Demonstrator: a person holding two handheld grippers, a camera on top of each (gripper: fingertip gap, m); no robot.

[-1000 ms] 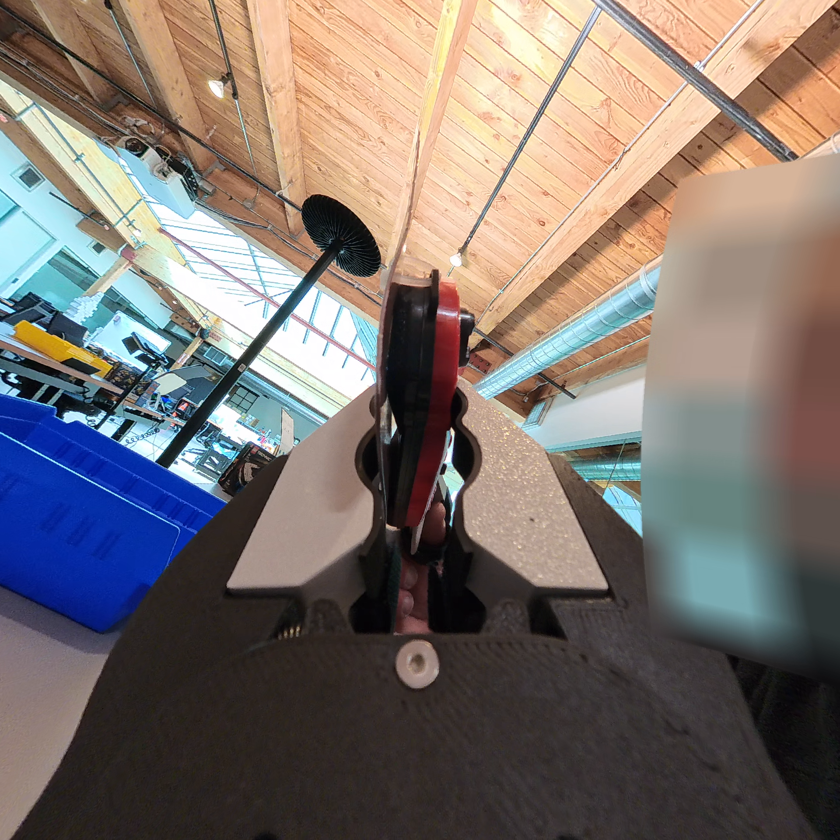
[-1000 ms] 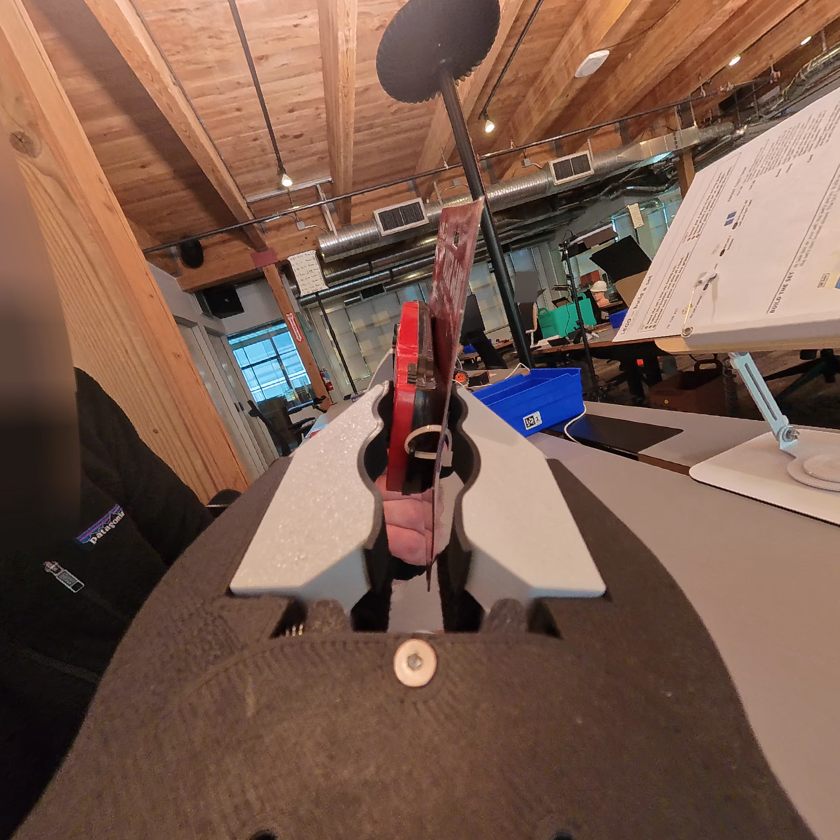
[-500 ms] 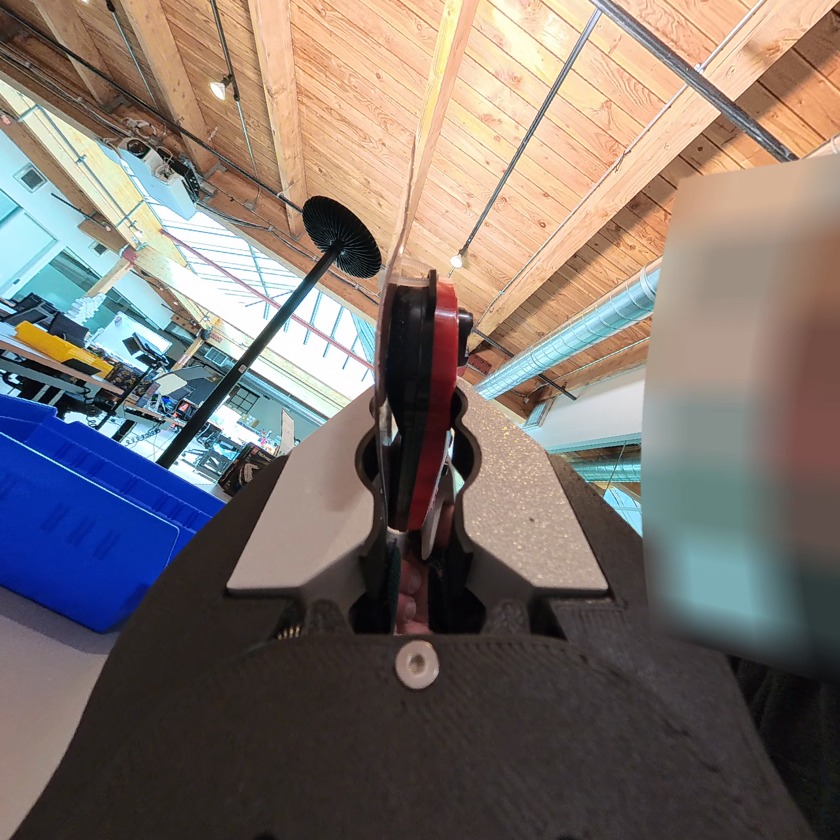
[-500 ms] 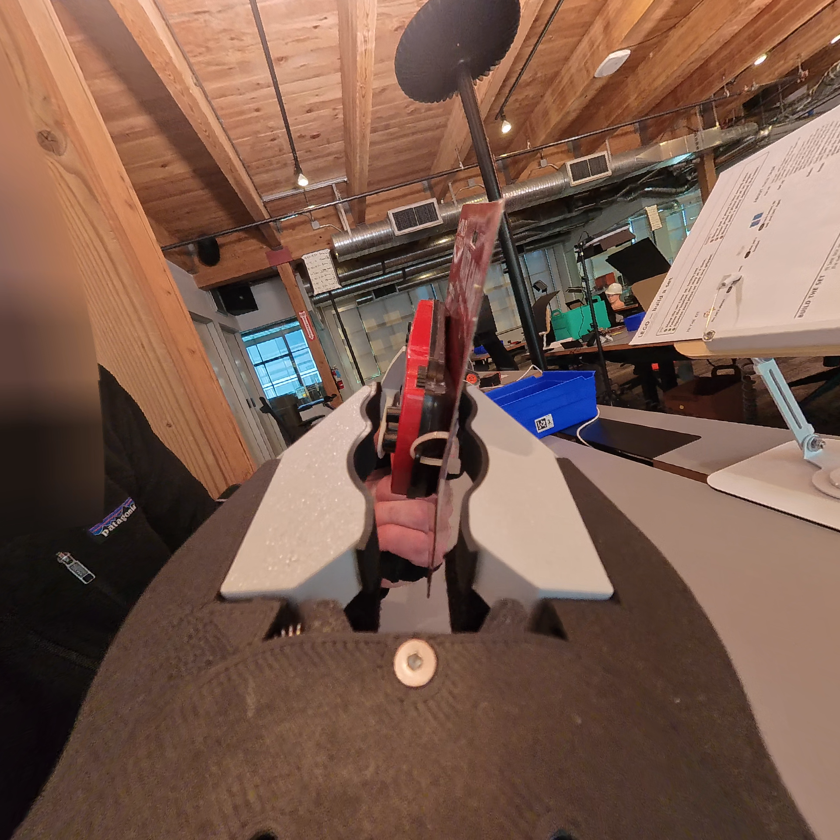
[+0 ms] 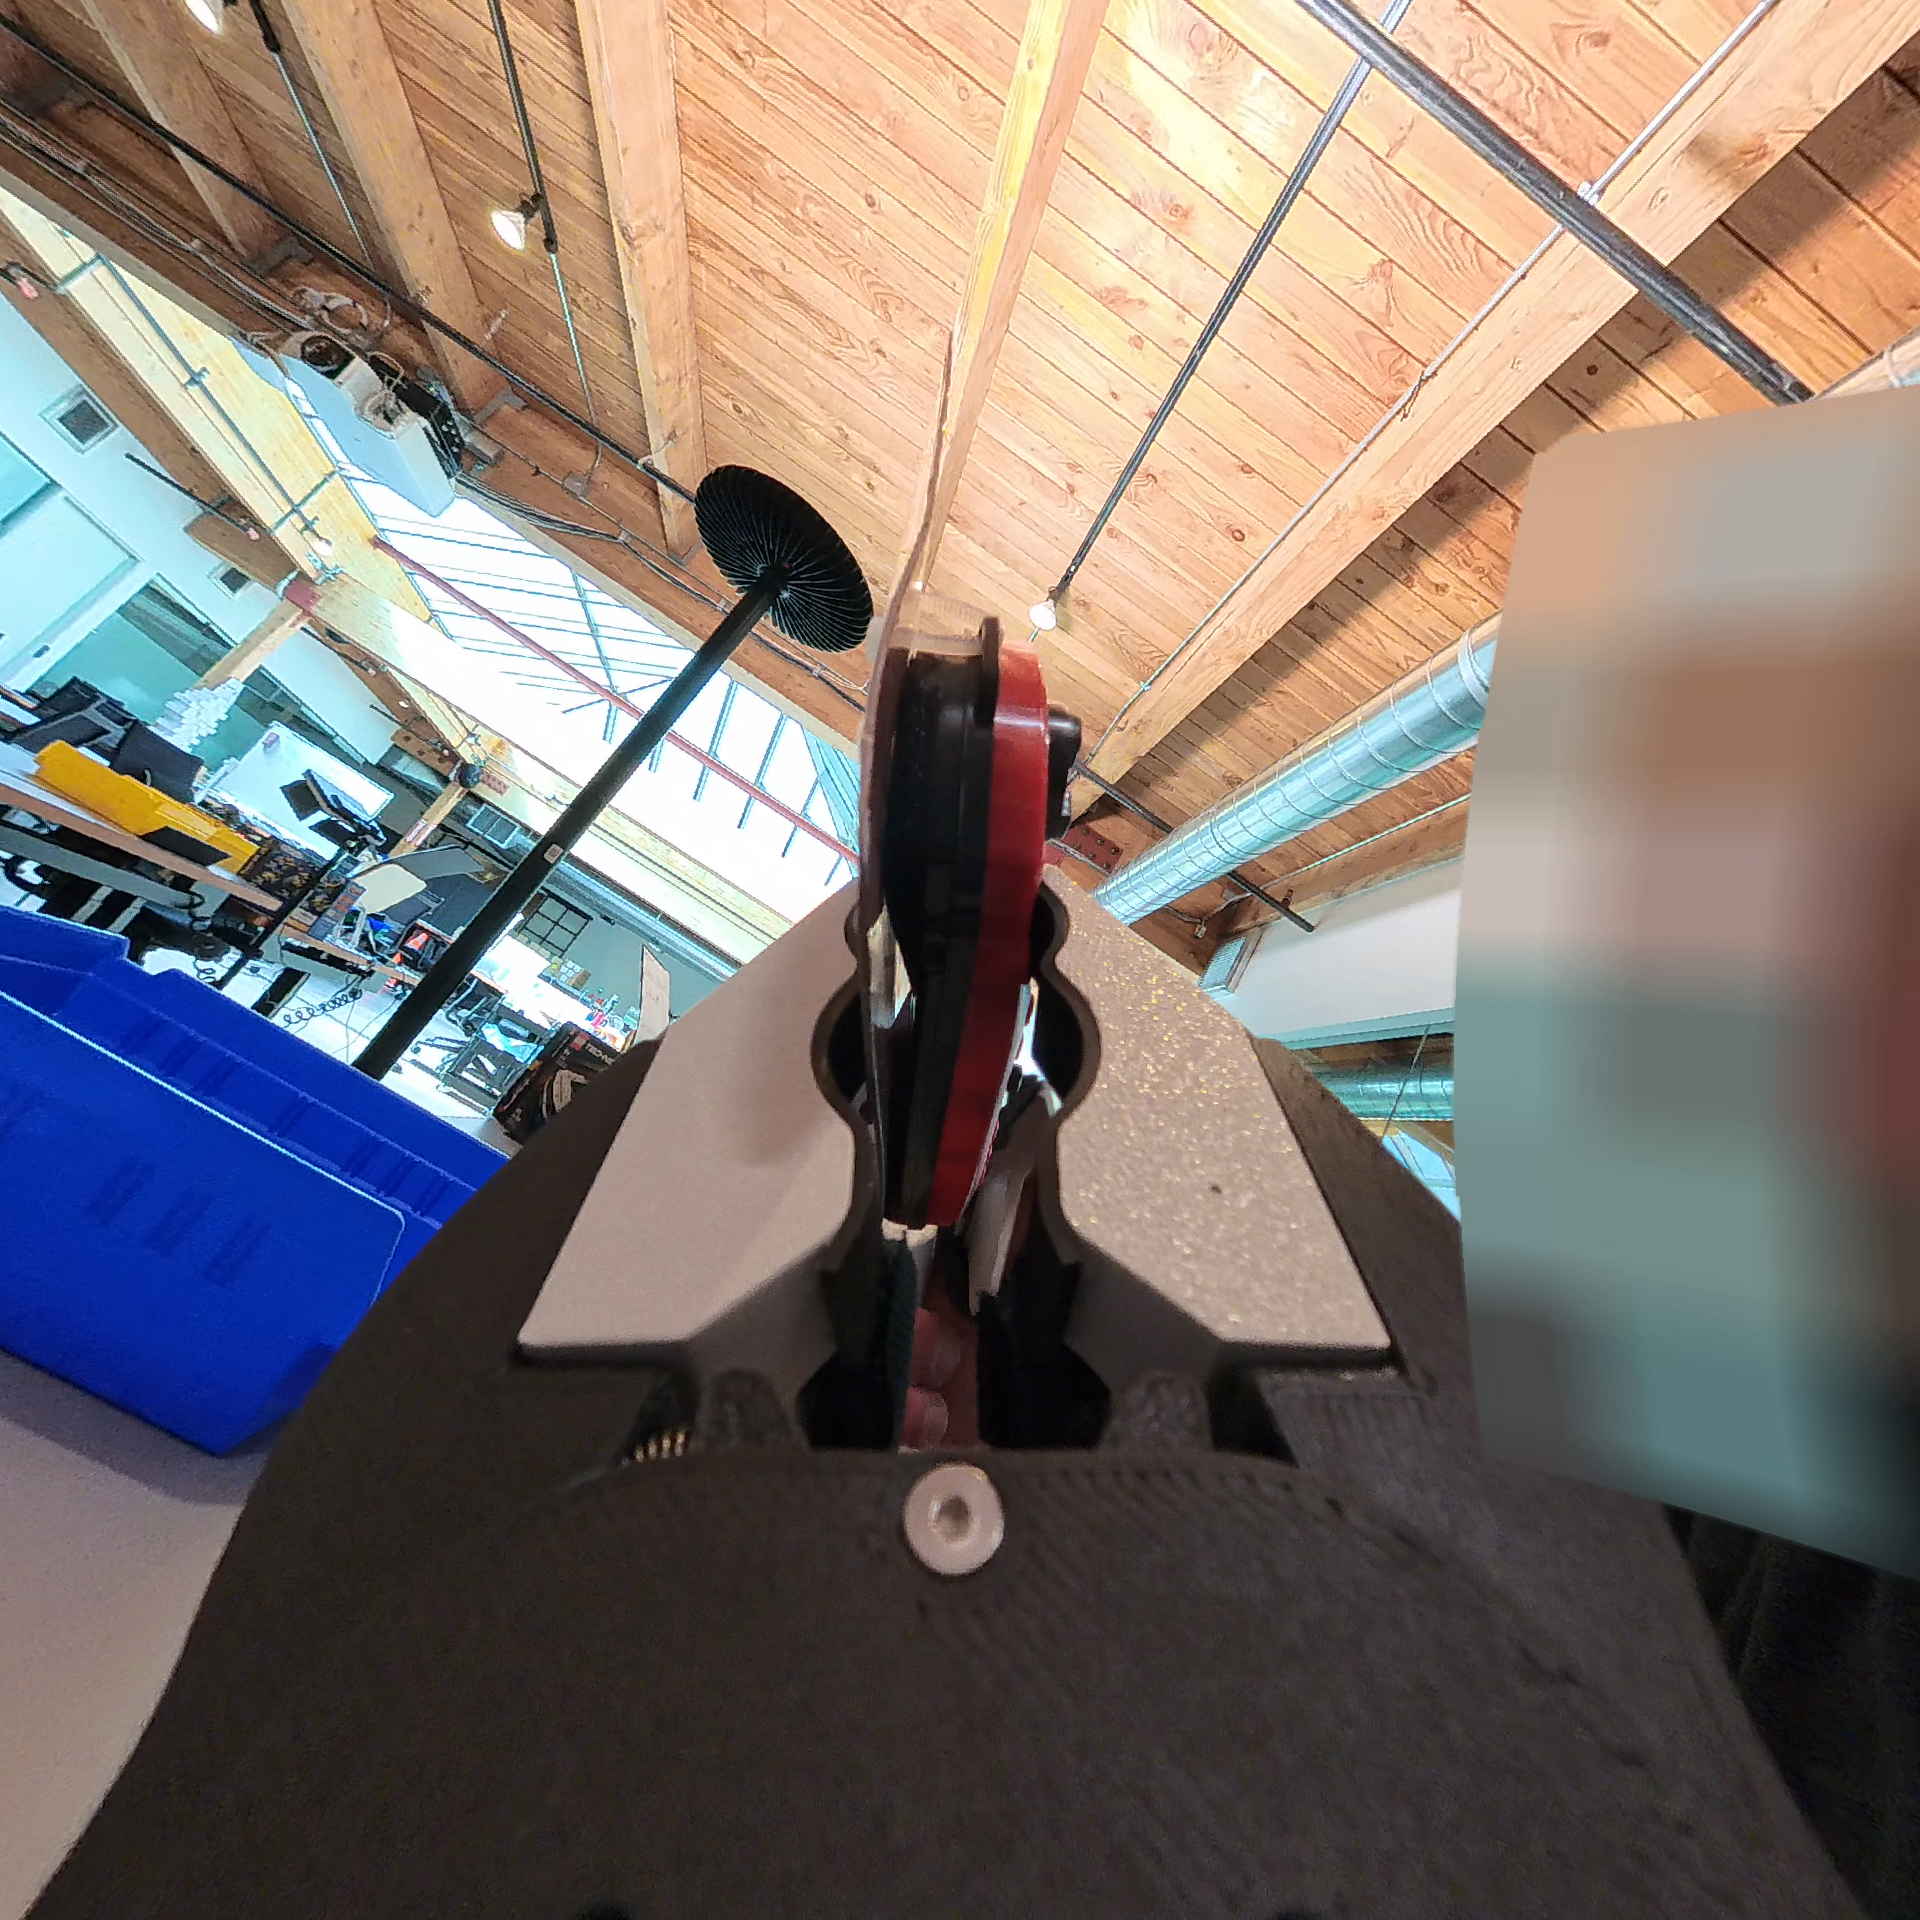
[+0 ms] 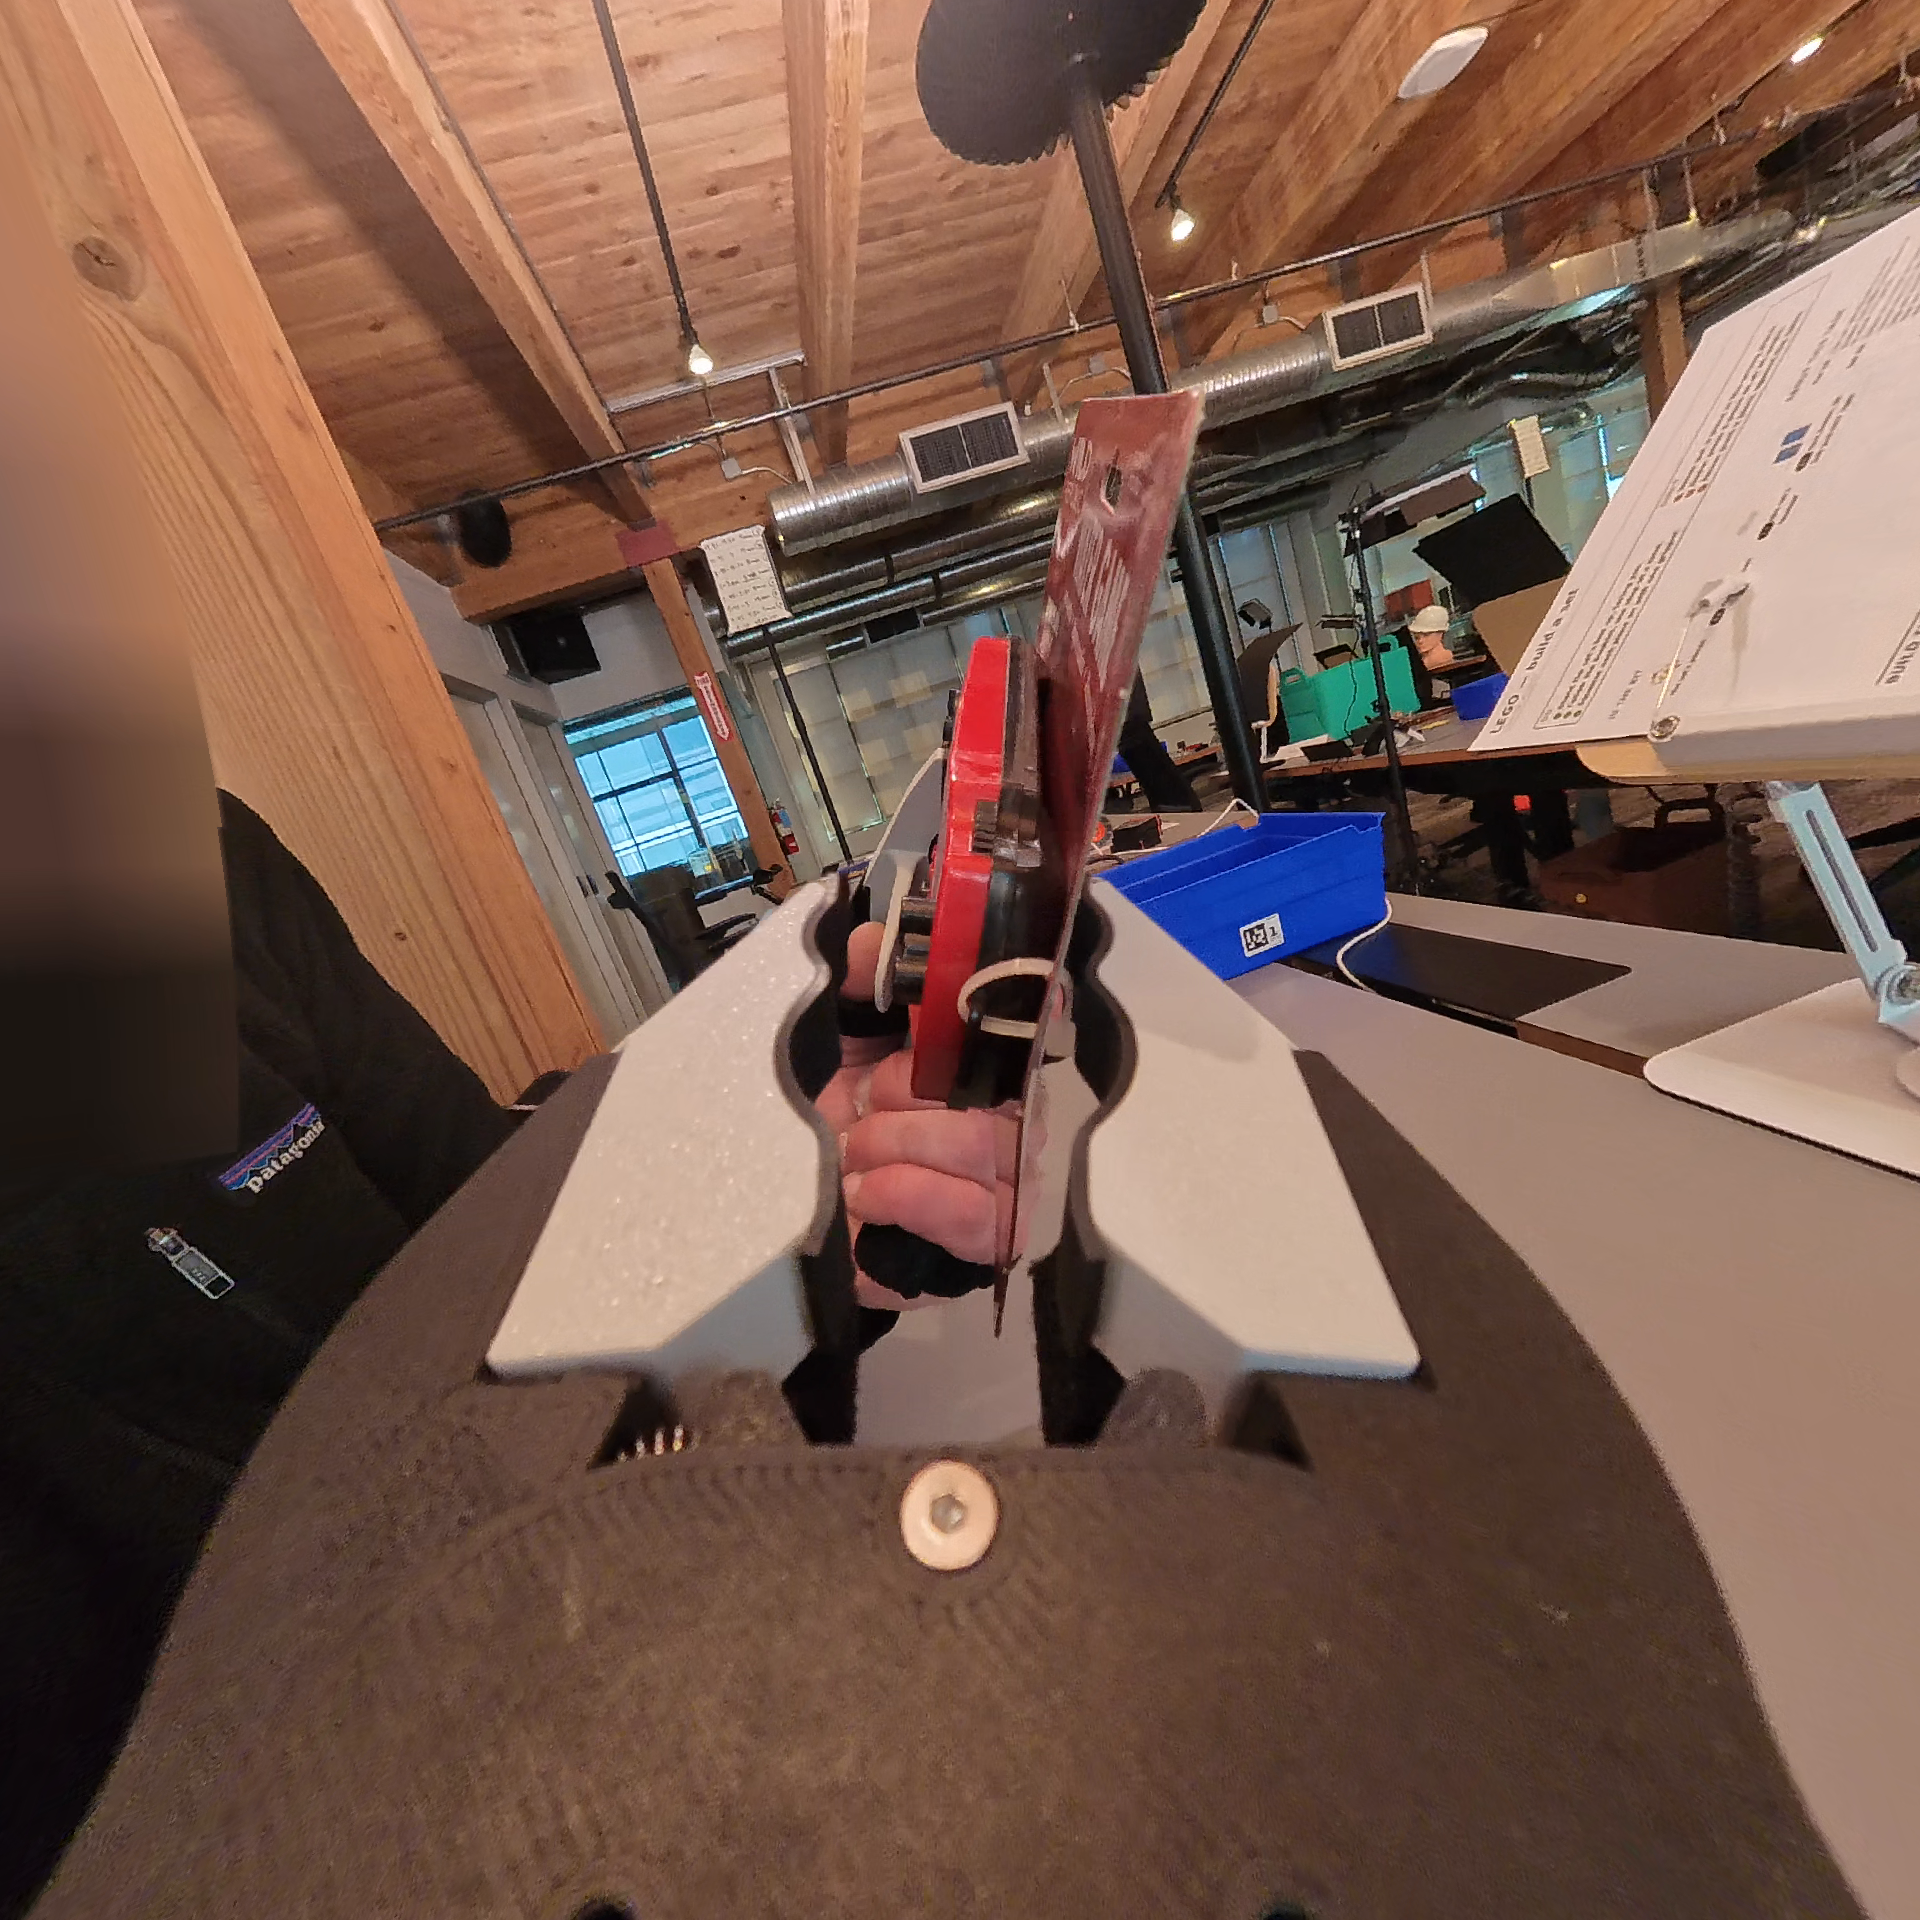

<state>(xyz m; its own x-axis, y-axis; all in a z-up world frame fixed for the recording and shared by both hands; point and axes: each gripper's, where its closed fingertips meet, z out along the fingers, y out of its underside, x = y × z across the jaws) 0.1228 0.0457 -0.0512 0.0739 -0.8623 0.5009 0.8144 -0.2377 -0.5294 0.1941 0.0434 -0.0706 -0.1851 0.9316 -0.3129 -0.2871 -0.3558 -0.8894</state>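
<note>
Between the grey fingers of the left tool stands a red and black item, seen edge-on and upright. The fingers sit close against both its sides, so the left tool is clamped on it. A thin pale sheet rises from the item's left face, well above the fingertips.

From the right wrist view the same item is fastened by a white zip tie to a dark red printed card. The card leans slightly right and stands taller than the item. The right tool has its fingers apart. The card lies just beside the right-hand finger, and a gap shows on the other side. Through that gap a hand is visible behind the item, blocking the view beyond.

Farther out in the left view, a blue bin rests on the grey tabletop. A black pole topped by a ribbed disc slants up behind it.

In the right view another blue bin sits on the tabletop. To the right is a white stand carrying a printed sheet. At the left are a dark jacket and a wooden post.
</note>
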